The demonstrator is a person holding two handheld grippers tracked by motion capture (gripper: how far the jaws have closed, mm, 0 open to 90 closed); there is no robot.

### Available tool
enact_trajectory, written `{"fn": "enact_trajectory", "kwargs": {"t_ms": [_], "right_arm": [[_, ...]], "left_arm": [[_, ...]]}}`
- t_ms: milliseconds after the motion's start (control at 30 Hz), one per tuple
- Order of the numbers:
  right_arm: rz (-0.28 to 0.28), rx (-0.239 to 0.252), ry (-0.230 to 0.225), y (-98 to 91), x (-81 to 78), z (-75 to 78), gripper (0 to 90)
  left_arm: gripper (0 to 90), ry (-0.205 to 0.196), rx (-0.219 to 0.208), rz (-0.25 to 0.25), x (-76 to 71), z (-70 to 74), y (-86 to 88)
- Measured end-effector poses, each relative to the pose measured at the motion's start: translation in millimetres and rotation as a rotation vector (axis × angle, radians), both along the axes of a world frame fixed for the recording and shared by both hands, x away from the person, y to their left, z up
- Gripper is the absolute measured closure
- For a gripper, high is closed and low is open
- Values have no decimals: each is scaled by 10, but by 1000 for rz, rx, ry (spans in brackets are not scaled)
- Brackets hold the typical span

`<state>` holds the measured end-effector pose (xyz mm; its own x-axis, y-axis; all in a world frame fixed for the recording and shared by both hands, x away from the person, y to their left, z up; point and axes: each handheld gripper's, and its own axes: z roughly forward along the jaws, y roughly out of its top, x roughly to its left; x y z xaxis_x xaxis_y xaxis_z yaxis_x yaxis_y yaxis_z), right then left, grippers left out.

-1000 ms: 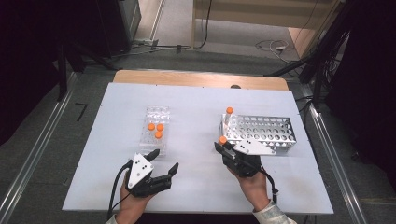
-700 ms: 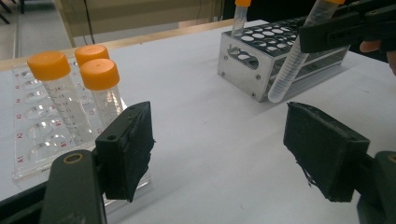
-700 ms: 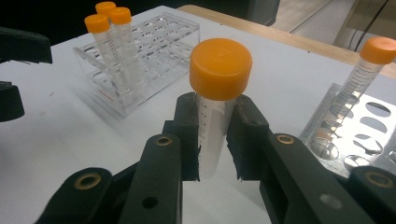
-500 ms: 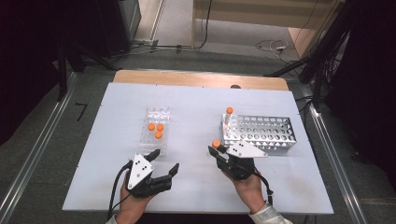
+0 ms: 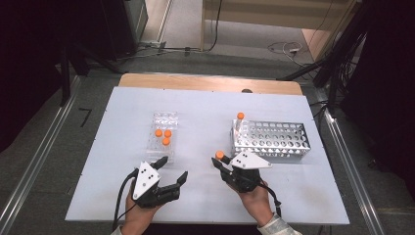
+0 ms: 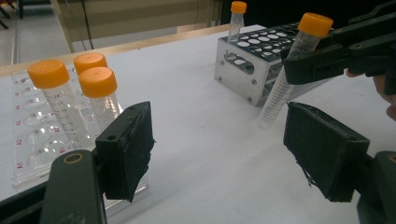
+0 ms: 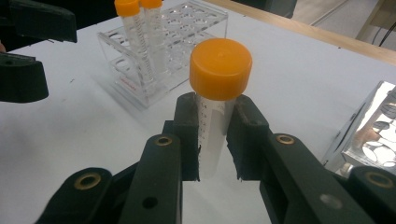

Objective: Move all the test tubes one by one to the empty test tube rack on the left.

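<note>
- The white counter (image 5: 205, 112) carries every item, with a wooden strip along its far edge.
- A perforated metal tube rack (image 5: 274, 139) sits on the right half; 1 orange-capped tube (image 5: 240, 117) stands upright in its far left corner hole.
- A clear plastic tube rack (image 5: 163, 134) sits on the left half, well apart from the metal one, holding 3 orange-capped tubes (image 5: 163, 136) clustered together.
- The left hand-held gripper (image 5: 171, 170) rests low near the counter's front edge, just in front of the clear rack, its jaws spread apart with nothing between them.
- The right hand-held gripper (image 7: 215, 135) is clamped on a clear graduated centrifuge tube (image 7: 212, 135), held just below its orange cap (image 7: 220, 67); the tube stands roughly upright, lifted off the counter, just in front of the metal rack's left end.
</note>
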<state>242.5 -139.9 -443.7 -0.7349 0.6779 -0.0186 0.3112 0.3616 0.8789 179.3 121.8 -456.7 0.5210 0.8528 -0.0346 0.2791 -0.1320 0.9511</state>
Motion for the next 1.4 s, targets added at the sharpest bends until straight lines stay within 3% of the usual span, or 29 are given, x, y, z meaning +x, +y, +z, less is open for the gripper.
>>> {"fn": "enact_trajectory", "kwargs": {"t_ms": [900, 1400], "right_arm": [[81, -21, 9, 268, -108, -63, 723], [124, -44, 12, 404, -152, -111, 723]], "left_arm": [[241, -22, -17, -21, -10, 79, -60], [246, -34, -16, -59, 3, 101, -159]]}}
